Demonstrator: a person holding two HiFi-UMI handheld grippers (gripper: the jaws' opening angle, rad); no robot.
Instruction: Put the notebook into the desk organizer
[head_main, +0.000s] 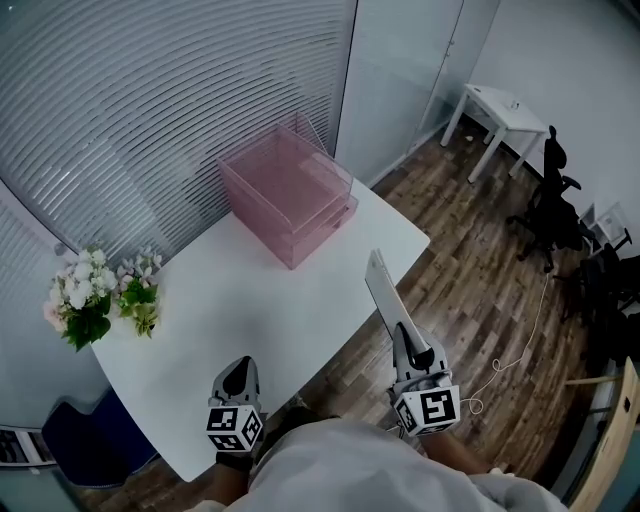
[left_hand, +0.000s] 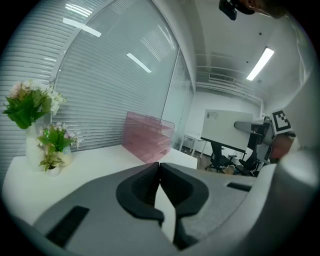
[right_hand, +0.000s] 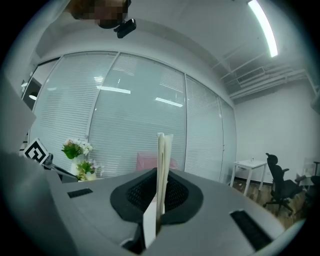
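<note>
The pink mesh desk organizer (head_main: 290, 195) stands at the far side of the white table (head_main: 260, 310), close to the blinds. My right gripper (head_main: 406, 336) is shut on a thin pale notebook (head_main: 383, 288), which it holds on edge and pointing forward, just off the table's right corner over the floor. In the right gripper view the notebook (right_hand: 163, 150) stands upright between the jaws, with the organizer (right_hand: 146, 161) partly hidden behind it. My left gripper (head_main: 240, 366) is over the table's near edge, shut with nothing in it. In the left gripper view its tips (left_hand: 159, 167) meet, with the organizer (left_hand: 148, 141) ahead of them.
Two small vases of flowers (head_main: 82, 300) (head_main: 140, 298) sit at the table's left end. A glass wall with blinds (head_main: 170, 90) runs behind the table. On the wooden floor to the right are a black office chair (head_main: 548, 205), a small white table (head_main: 500, 112) and a white cable (head_main: 520, 345).
</note>
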